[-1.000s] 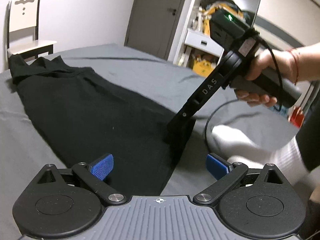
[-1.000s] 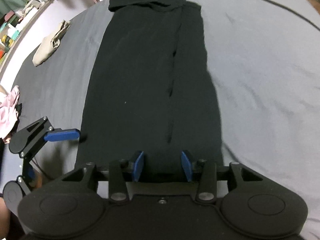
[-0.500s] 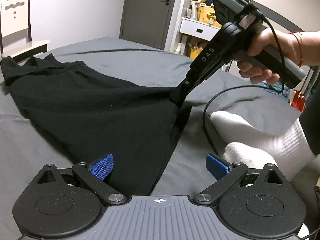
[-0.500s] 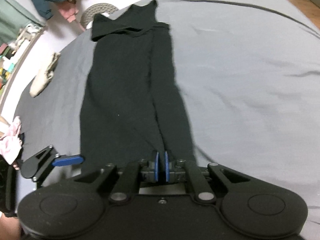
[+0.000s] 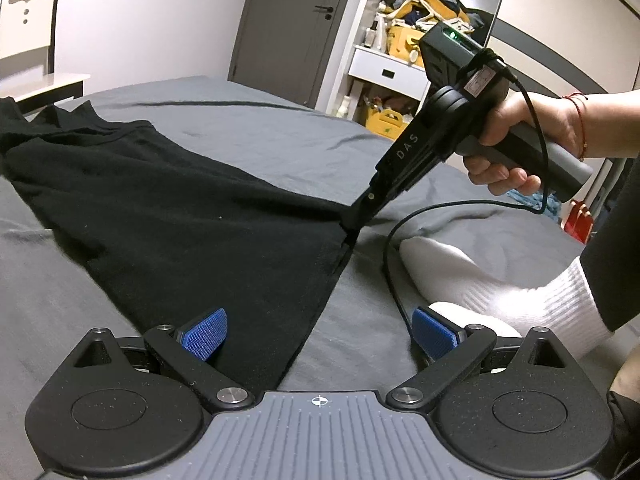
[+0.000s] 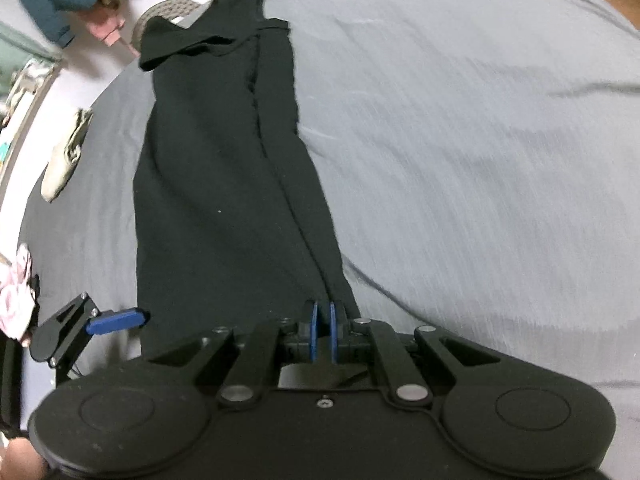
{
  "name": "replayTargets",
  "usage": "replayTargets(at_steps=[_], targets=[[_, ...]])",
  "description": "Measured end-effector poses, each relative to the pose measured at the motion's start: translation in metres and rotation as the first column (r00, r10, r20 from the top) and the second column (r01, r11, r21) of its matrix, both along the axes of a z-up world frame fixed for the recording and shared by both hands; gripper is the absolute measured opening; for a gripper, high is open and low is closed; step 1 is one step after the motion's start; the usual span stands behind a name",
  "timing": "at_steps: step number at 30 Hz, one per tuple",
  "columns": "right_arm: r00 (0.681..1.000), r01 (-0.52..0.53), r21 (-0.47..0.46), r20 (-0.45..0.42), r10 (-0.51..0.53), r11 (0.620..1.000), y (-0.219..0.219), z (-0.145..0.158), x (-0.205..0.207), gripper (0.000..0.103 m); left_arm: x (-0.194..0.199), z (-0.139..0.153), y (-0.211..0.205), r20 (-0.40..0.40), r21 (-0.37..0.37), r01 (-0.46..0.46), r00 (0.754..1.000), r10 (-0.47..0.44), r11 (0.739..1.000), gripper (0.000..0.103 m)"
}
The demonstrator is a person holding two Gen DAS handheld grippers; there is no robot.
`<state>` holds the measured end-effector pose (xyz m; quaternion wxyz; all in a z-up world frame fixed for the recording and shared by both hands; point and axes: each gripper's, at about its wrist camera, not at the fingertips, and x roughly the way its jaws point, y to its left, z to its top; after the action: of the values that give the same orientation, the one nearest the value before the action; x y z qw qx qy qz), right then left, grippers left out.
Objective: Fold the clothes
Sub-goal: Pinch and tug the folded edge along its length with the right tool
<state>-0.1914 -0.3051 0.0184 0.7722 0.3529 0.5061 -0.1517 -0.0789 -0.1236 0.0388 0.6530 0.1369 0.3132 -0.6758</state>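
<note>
A long black garment (image 5: 168, 216) (image 6: 216, 168) lies lengthwise on the grey bed sheet (image 5: 260, 136) (image 6: 460, 160). My right gripper (image 6: 321, 330) (image 5: 351, 229) is shut on the garment's near hem corner and holds it lifted off the sheet. My left gripper (image 5: 316, 332) is open and low over the other hem corner, its blue pad (image 5: 203, 334) above the black cloth; in the right wrist view its fingertip (image 6: 116, 321) sits at the hem's left edge. A person's hand (image 5: 516, 148) holds the right gripper's handle.
The person's white-socked feet (image 5: 472, 276) rest on the bed beside the hem, with a black cable (image 5: 394, 264) trailing across. A beige cloth (image 6: 66, 156) and a pink cloth (image 6: 16, 292) lie at the bed's left side. A chair (image 5: 30, 52), door and cluttered shelves (image 5: 404, 40) stand beyond.
My right gripper went from open over the hem to shut on it, then lifted that corner up off the sheet. The left gripper stayed open near the other corner.
</note>
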Motion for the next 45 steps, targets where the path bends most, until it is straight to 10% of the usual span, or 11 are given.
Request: replayTargets(at_steps=[4, 6, 8, 13, 17, 31, 36, 43, 45], targets=[[1.0, -0.005, 0.007, 0.023, 0.005, 1.0, 0.001, 0.003, 0.0, 0.01, 0.001, 0.001, -0.001, 0.0, -0.002, -0.008, 1.0, 0.008, 1.0, 0.099], [0.999, -0.01, 0.008, 0.037, 0.01, 1.0, -0.001, 0.007, 0.0, 0.036, 0.001, 0.001, -0.001, -0.005, -0.005, -0.012, 1.0, 0.012, 1.0, 0.099], [0.998, -0.013, 0.002, 0.061, 0.013, 1.0, -0.003, 0.011, 0.0, 0.04, 0.001, 0.001, -0.002, -0.009, -0.004, -0.015, 1.0, 0.015, 1.0, 0.099], [0.997, -0.034, 0.006, 0.069, 0.034, 0.999, -0.006, 0.011, 0.013, 0.034, 0.0, -0.001, -0.003, -0.008, 0.003, -0.016, 1.0, 0.016, 1.0, 0.099], [0.998, -0.05, -0.006, 0.036, 0.05, 0.999, -0.002, 0.004, 0.018, 0.006, -0.001, -0.003, -0.004, -0.006, 0.008, -0.012, 1.0, 0.012, 1.0, 0.099], [0.999, 0.024, 0.033, 0.02, -0.025, 0.999, -0.007, -0.003, -0.003, 0.006, -0.001, -0.004, -0.006, -0.002, 0.02, -0.011, 1.0, 0.011, 1.0, 0.099], [1.0, -0.009, 0.021, 0.02, 0.008, 1.0, -0.009, 0.005, -0.002, 0.043, 0.0, -0.007, -0.009, -0.006, 0.001, -0.032, 0.999, 0.032, 0.999, 0.099], [0.992, -0.128, -0.131, 0.003, 0.13, 0.983, -0.025, 0.072, 0.047, 0.054, 0.003, -0.011, -0.014, -0.025, -0.057, -0.092, 0.996, 0.091, 0.994, 0.099], [0.993, -0.115, -0.127, 0.02, 0.118, 0.985, -0.027, 0.09, 0.071, 0.088, 0.004, -0.012, -0.016, -0.03, -0.073, -0.11, 0.994, 0.108, 0.991, 0.099]])
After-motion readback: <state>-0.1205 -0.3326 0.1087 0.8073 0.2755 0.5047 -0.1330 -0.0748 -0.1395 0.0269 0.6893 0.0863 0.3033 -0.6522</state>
